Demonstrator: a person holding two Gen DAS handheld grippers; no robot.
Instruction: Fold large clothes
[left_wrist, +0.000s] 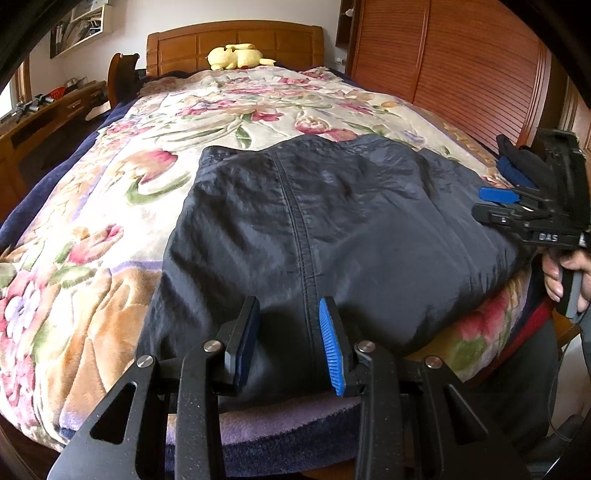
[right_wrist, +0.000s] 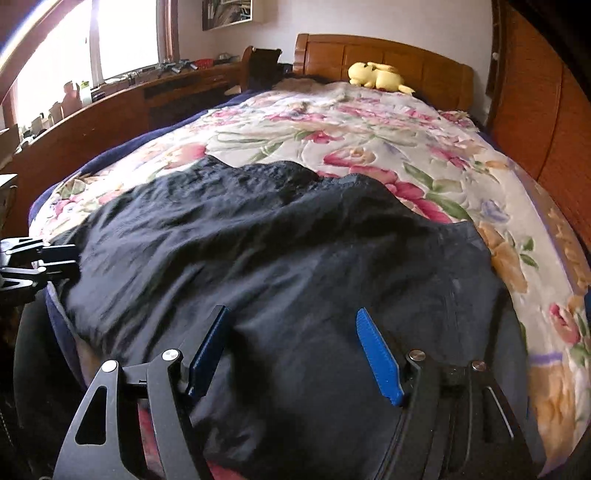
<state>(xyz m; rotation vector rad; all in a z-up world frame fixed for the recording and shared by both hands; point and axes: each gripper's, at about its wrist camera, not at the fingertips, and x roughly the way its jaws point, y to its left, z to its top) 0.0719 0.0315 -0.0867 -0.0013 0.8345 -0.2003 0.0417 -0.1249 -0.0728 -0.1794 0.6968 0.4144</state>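
A large dark navy garment (left_wrist: 314, 221) lies spread on the floral blanket near the bed's foot, its centre seam running toward me. It also fills the right wrist view (right_wrist: 277, 258). My left gripper (left_wrist: 290, 325) is open, its jaws straddling the seam at the garment's near edge. My right gripper (right_wrist: 291, 336) is open with its jaws wide apart over the garment's near right part. In the left wrist view the right gripper (left_wrist: 498, 195) shows at the garment's right edge, held by a hand. The left gripper (right_wrist: 55, 258) shows at the left edge of the right wrist view.
The floral blanket (left_wrist: 110, 221) covers the bed. A yellow plush toy (left_wrist: 236, 56) sits by the wooden headboard (left_wrist: 236, 42). A wooden slatted wardrobe (left_wrist: 461, 66) stands to the right. A desk (right_wrist: 110, 110) with small items runs along the left under a window.
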